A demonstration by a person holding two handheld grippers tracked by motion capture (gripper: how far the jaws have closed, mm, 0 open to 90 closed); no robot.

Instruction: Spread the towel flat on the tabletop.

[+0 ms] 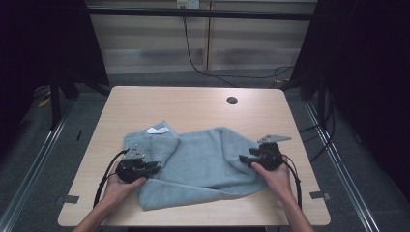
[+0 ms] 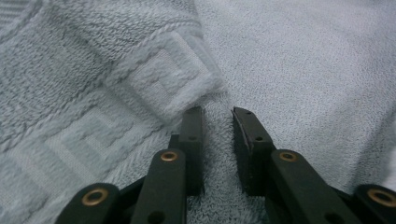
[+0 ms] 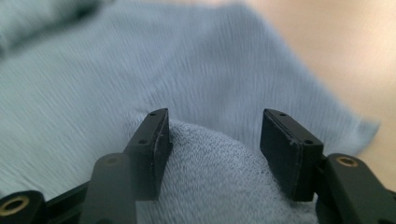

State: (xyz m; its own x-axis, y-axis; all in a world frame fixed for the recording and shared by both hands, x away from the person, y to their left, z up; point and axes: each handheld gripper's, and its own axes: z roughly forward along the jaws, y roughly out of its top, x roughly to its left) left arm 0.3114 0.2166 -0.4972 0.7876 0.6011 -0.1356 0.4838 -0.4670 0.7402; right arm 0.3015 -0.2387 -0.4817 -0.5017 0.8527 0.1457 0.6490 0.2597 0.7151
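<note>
Work in hand: I was folding a grey towel (image 1: 203, 164) on the tabletop (image 1: 193, 104), one claw at each end of it.
Towel's place: it lay crumpled across the near half of the tabletop, reaching from near the left edge almost to the right edge, its front hem close to the near edge.
Done so far: the left end was already turned over on itself, a patterned border flap (image 2: 154, 88) lying on the plain pile; a white label (image 1: 158, 130) showed on the far left part.
Left claw (image 2: 217, 114): narrow, the jaws only a small gap apart, tips down on the pile just beside the flap's corner; I saw no cloth pinched between them.
Right claw (image 3: 212, 126): wide, a hump of towel bulging up between the jaws, touching the left pad while the right pad stood clear; not a grip, as I judged it.
Left to do: most of it, in my judgement. The cloth was neither flat nor squared, the right end was rumpled, and the edges did not meet.
Next need: a firm hold on the right end and on the left flap before any further fold.
</note>
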